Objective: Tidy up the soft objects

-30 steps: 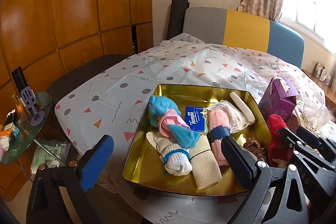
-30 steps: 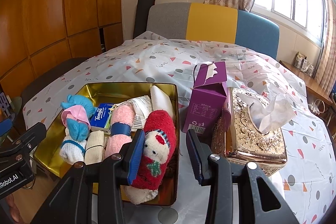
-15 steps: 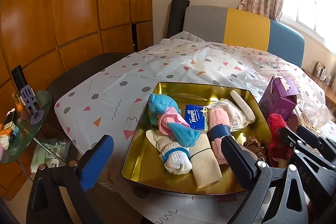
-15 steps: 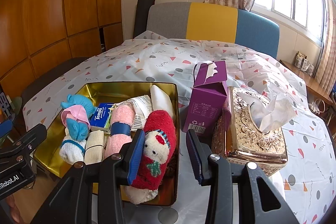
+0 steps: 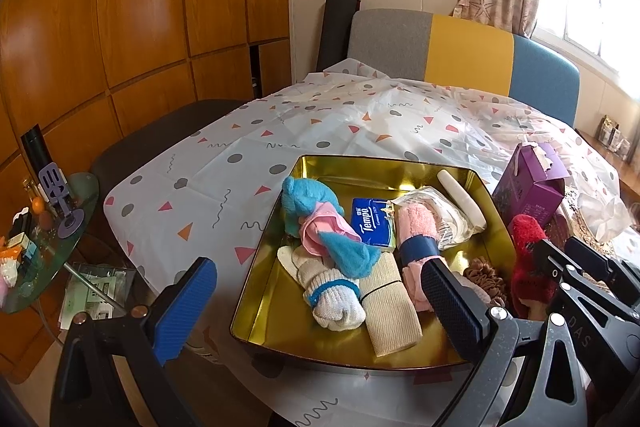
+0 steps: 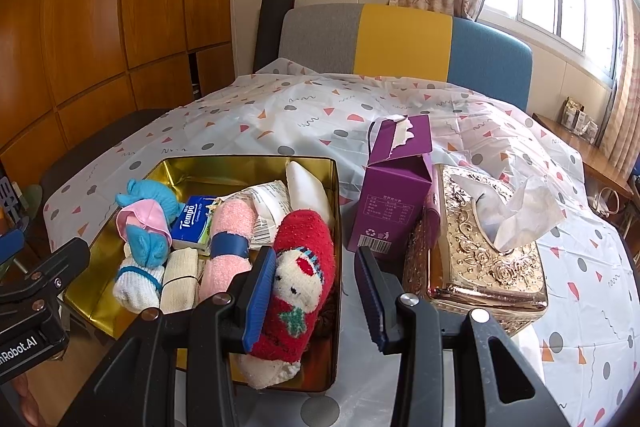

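Observation:
A gold tin [image 5: 360,167] on the dotted tablecloth holds several soft things: a blue and pink sock bundle [image 5: 320,227], a white rolled sock [image 5: 336,301], a beige roll [image 5: 394,311], a pink roll with a blue band [image 5: 416,227], a Tempo tissue pack [image 5: 370,223] and a brown scrunchie [image 5: 484,275]. A red snowman sock [image 6: 304,267] lies along the tin's right side, its toe over the front rim. My right gripper [image 6: 315,255] hangs above it, open; the right finger stands apart from the sock. My left gripper [image 5: 316,269] is wide open over the tin's front edge and holds nothing.
A purple carton [image 6: 392,203] and an ornate gold tissue box [image 6: 480,259] stand right of the tin [image 6: 240,163]. A grey, yellow and blue chair back [image 6: 400,39] is behind the table. A small glass side table [image 5: 40,251] with clutter is low on the left.

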A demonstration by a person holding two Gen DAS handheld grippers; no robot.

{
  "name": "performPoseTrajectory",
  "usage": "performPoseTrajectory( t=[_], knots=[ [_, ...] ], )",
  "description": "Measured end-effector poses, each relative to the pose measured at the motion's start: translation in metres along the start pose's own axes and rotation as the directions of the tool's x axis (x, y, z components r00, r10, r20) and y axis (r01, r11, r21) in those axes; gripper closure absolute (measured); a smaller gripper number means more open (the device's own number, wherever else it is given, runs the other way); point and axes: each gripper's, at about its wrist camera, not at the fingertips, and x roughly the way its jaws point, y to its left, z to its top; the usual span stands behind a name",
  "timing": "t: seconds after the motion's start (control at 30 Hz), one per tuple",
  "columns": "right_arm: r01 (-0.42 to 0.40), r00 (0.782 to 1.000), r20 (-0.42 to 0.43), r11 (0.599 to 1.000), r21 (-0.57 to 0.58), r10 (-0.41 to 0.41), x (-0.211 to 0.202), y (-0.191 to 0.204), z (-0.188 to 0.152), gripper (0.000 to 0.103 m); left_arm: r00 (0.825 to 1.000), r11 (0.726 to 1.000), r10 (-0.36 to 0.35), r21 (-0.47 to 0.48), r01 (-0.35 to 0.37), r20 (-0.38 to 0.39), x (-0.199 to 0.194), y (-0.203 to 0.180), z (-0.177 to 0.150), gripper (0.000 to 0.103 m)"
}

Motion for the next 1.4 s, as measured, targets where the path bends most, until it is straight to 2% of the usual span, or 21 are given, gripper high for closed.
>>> performPoseTrajectory(
  t=[0.1, 0.13, 0.2, 0.23, 0.27, 0.33, 0.4, 0.47, 0.5, 0.53, 0.6, 0.7, 0.83, 1.03, 1.4],
  knots=[
    [-0.004, 1.0, 0.012, 1.0, 0.003, 0.004, -0.002, 0.0, 0.001, 0.062, 1.0, 1.0, 0.004, 0.0, -0.004, 0.003, -0.001, 0.0, 0.0, 0.0],
    [-0.029, 0.999, 0.016, 1.0, 0.002, 0.029, -0.002, -0.001, 0.001, 0.062, 1.0, 1.0, 0.005, -0.002, -0.005, 0.005, -0.001, 0.001, 0.0, 0.0],
    [-0.082, 0.996, 0.028, 0.996, 0.025, 0.081, -0.005, -0.008, 0.004, 0.047, 1.0, 1.0, 0.004, -0.005, -0.004, 0.007, -0.001, 0.001, 0.001, 0.0],
    [-0.103, 0.994, 0.04, 0.994, 0.036, 0.101, -0.007, -0.01, 0.005, 0.028, 1.0, 1.0, 0.004, -0.006, -0.004, 0.007, -0.001, 0.001, 0.001, 0.0],
    [-0.114, 0.992, 0.056, 0.993, 0.038, 0.112, -0.01, -0.012, 0.005, 0.023, 1.0, 1.0, 0.001, -0.004, -0.001, 0.006, -0.001, 0.001, 0.001, 0.0],
    [-0.124, 0.99, 0.075, 0.992, 0.037, 0.121, -0.014, -0.014, 0.005, 0.023, 1.0, 1.0, 0.001, 0.001, -0.001, 0.005, 0.0, 0.0, 0.001, 0.0],
    [-0.164, 0.984, 0.069, 0.986, 0.035, 0.162, -0.014, -0.017, 0.008, 0.017, 1.0, 1.0, 0.0, 0.001, 0.0, 0.007, 0.0, 0.0, 0.0, 0.0],
    [-0.136, 0.988, 0.067, 0.991, -0.006, 0.136, -0.006, -0.012, 0.016, 0.009, 1.0, 1.0, -0.001, 0.004, 0.001, -0.007, 0.001, -0.001, 0.002, 0.0],
    [-0.085, 0.996, 0.02, 0.992, -0.096, 0.087, 0.005, -0.002, 0.022, 0.009, 1.0, 1.0, -0.003, 0.009, 0.003, -0.006, 0.0, -0.001, 0.002, 0.0],
    [-0.071, 0.997, 0.009, 0.988, -0.137, 0.073, 0.011, 0.004, 0.029, 0.009, 1.0, 1.0, -0.001, 0.011, 0.001, 0.001, -0.002, 0.0, 0.002, 0.0],
    [-0.094, 0.994, 0.043, 0.988, -0.122, 0.099, 0.005, 0.005, 0.038, 0.009, 1.0, 1.0, -0.001, 0.005, 0.001, 0.011, -0.002, 0.002, 0.003, 0.0],
    [-0.057, 0.994, 0.081, 0.991, -0.119, 0.066, -0.003, 0.006, 0.036, 0.009, 1.0, 1.0, 0.001, -0.012, -0.001, 0.013, -0.002, 0.006, 0.004, 0.0],
    [-0.029, 0.995, 0.09, 0.997, -0.066, 0.035, -0.013, 0.0, 0.023, 0.009, 1.0, 1.0, 0.0, -0.025, 0.0, 0.003, 0.001, 0.008, 0.003, 0.0],
    [0.004, 0.998, 0.065, 1.0, -0.027, -0.002, -0.014, -0.007, 0.012, 0.009, 1.0, 1.0, -0.005, -0.004, 0.005, 0.019, -0.005, 0.002, 0.002, 0.0],
    [0.012, 0.999, 0.05, 1.0, -0.006, -0.012, -0.015, -0.011, 0.001, 0.009, 1.0, 1.0, -0.015, 0.022, 0.015, 0.016, -0.007, -0.008, 0.0, 0.0]
  ],
)
